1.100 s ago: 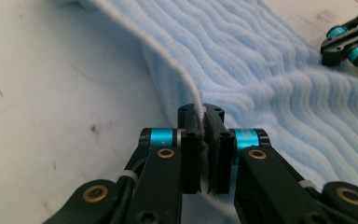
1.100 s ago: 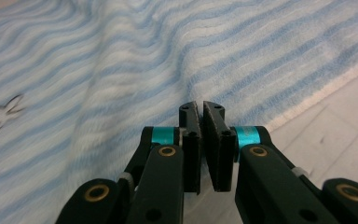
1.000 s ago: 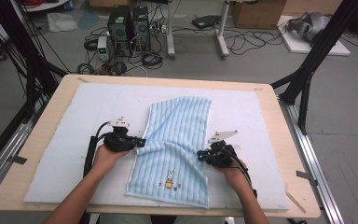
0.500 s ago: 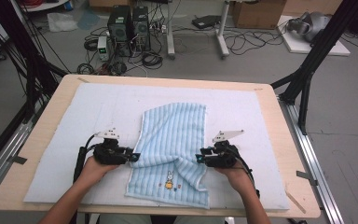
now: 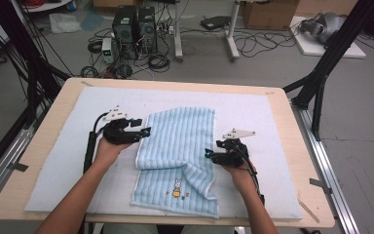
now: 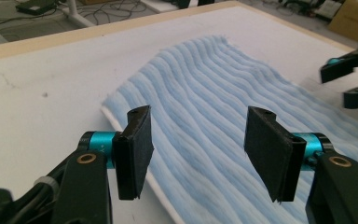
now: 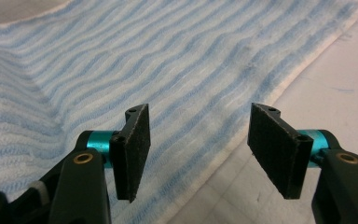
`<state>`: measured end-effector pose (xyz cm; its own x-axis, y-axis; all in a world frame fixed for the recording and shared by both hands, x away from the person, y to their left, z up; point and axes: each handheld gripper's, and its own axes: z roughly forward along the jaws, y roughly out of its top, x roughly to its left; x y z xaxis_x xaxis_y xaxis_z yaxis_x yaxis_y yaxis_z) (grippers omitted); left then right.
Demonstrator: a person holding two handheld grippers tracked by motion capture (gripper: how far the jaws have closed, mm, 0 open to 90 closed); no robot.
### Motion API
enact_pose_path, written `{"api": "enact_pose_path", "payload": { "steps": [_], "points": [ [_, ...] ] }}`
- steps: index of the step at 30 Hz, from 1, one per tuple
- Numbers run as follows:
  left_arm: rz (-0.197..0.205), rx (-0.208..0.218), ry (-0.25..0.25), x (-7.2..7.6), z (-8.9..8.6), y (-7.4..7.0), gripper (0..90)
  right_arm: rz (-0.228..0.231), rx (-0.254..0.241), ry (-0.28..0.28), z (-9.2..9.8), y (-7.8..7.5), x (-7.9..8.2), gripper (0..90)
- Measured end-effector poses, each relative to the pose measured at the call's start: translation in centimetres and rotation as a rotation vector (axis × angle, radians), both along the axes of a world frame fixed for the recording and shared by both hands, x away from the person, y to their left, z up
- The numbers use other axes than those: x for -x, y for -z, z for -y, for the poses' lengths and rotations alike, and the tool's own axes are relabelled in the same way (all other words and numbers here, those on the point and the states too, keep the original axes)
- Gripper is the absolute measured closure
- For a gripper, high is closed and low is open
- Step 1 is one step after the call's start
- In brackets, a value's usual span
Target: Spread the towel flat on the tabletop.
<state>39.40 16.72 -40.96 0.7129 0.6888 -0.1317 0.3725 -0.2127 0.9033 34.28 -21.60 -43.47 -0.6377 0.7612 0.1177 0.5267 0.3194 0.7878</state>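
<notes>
Since second ago: both edges of towel (image 5: 177, 156) folded inward, towel now narrower, part-folded; left gripper (image 5: 143, 132) shifted away toward far-left edge. Both tongs just been opening, nothing between pads. Left gripper spread, hovering over towel's left hem (image 6: 135, 186). Right gripper (image 5: 207, 154) spread, just beside towel's right edge (image 7: 270, 93). Towel lies mid-table on white mat (image 5: 53, 165), near flap rumpled at right. Judgement: light, limp terry, drapes, not slippery, not fragile; best pinched at hem corners, both layers together.

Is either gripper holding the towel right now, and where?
Nothing is held. The left gripper and right gripper have just been opening; their jaws stand apart above the towel.
</notes>
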Motion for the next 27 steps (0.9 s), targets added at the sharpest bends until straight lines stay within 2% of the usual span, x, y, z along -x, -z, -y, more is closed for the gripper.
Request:
{"api": "enact_pose_path", "payload": {
  "steps": [2,7,11,14,17,19,21,22,24,25,27],
  "points": [
    [-0.011,-0.003,0.012,-1.3,1.1,0.2,42.7,0.007,-0.010,0.003,0.2,-0.1,0.0,38.6],
    [-0.047,-0.059,0.051,-3.8,4.2,1.2,42.3,0.001,-0.019,0.008,0.4,-0.1,-0.1,38.7],
    [-0.076,-0.096,0.035,-5.1,5.7,1.9,41.6,-0.002,-0.026,0.012,0.7,0.1,-0.1,38.7],
    [-0.096,-0.130,0.044,-5.8,6.7,2.3,42.3,-0.003,-0.033,0.015,1.0,0.1,-0.1,38.7],
    [-0.138,-0.180,0.038,-6.3,7.6,3.1,48.6,-0.014,-0.040,0.021,1.2,0.1,-0.1,38.8],
    [-0.149,-0.216,0.039,-6.4,8.0,3.6,52.2,-0.011,-0.041,0.020,1.3,0.2,-0.1,39.0],
    [-0.128,-0.242,0.025,-6.3,8.2,3.7,58.7,-0.013,-0.043,0.018,1.4,0.2,-0.1,39.1],
    [-0.128,-0.252,0.022,-6.2,8.2,3.6,63.7,-0.016,-0.044,0.023,1.4,0.2,-0.1,39.1],
    [-0.127,-0.273,0.059,-6.1,8.1,3.4,85.7,-0.014,-0.044,0.021,1.5,0.2,-0.1,39.1],
    [-0.131,-0.278,0.069,-5.9,8.1,3.2,85.9,-0.009,-0.041,0.021,1.5,0.2,-0.1,39.1],
    [-0.148,-0.242,0.105,-5.6,8.1,2.9,86.7,-0.011,-0.045,0.028,1.6,0.2,-0.1,39.1]
  ]
}}
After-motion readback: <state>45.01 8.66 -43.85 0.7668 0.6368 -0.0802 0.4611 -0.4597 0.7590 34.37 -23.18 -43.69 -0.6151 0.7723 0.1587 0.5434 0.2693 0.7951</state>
